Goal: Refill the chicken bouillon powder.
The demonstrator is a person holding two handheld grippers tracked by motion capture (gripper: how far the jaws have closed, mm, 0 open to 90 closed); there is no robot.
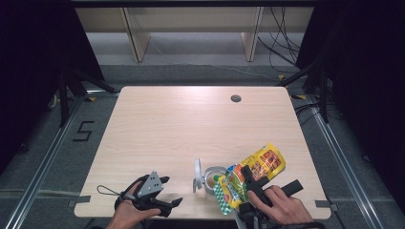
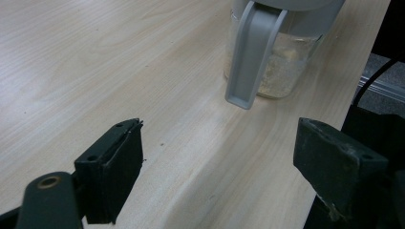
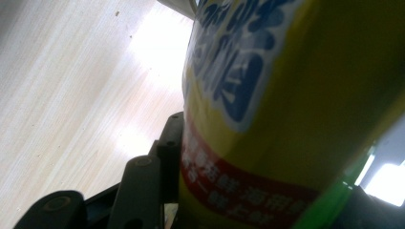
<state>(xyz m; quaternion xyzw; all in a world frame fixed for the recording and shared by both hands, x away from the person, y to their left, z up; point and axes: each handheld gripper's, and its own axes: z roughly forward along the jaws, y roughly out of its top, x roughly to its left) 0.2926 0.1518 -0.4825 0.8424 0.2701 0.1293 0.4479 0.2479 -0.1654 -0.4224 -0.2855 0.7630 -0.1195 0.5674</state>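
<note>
At the near right edge of the table point(image 1: 191, 119), we are tipping the yellow snack bag point(image 1: 255, 171), clamped in the right gripper point(image 1: 253, 183), over the open glass jar point(image 1: 213, 180), and next we judge it needs steadier tilt while the left gripper point(image 1: 165, 198) is idling with jaws apart.

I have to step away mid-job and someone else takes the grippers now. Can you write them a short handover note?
Right gripper: shut on the yellow snack bag, held tilted with its lower end over the open jar.
Left gripper: open, holding nothing, resting on the table near the front edge, left of the jar.
Jar: clear, with a grey flip lid standing open; it stands at the front of the table and already holds some pale contents.
Done: jar opened, bag brought to it.
Left, probably: finish emptying the bag into the jar, set the bag down, close the lid. The left gripper is free to steady the jar.
</note>
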